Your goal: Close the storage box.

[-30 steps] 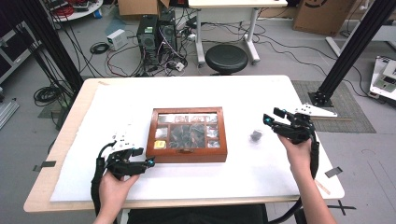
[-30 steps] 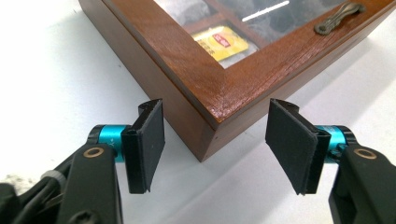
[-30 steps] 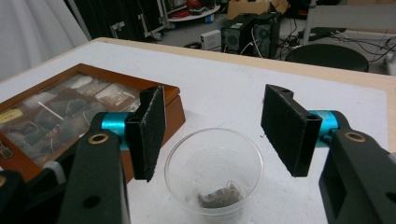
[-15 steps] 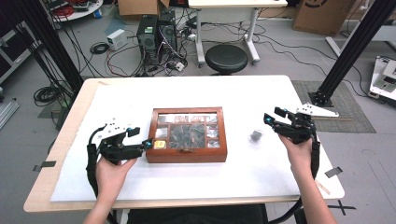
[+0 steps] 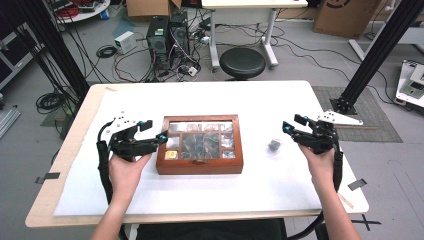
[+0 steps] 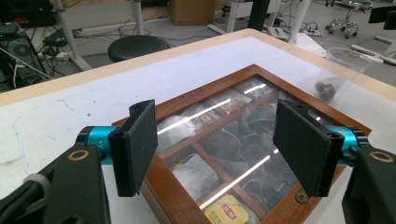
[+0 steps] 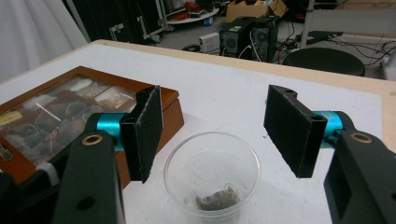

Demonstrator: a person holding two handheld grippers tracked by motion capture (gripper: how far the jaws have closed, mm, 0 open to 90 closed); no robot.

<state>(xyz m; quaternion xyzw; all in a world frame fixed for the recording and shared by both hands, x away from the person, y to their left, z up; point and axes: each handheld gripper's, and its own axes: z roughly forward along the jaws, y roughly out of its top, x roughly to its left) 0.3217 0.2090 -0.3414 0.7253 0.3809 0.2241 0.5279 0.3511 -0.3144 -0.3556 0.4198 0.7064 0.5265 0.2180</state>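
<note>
The left tool (image 5: 161, 137) has come up to the left edge of the closed tea box (image 5: 200, 144), its jaws just opened wide and empty, while the right tool (image 5: 289, 126) hangs wide over the plastic cup (image 5: 273, 145), so the lid probably comes next.

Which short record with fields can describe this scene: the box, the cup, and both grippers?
surface: table with white cover
box: wooden tea box, glass lid closed, packets in compartments, one yellow packet near its front
cup: clear plastic cup right of the box, upright, dark tea bag at its bottom
left gripper: left gripper above the box's left end, jaws have just been opening, nothing between them
right gripper: right gripper above the cup, jaws open, not touching it
</note>
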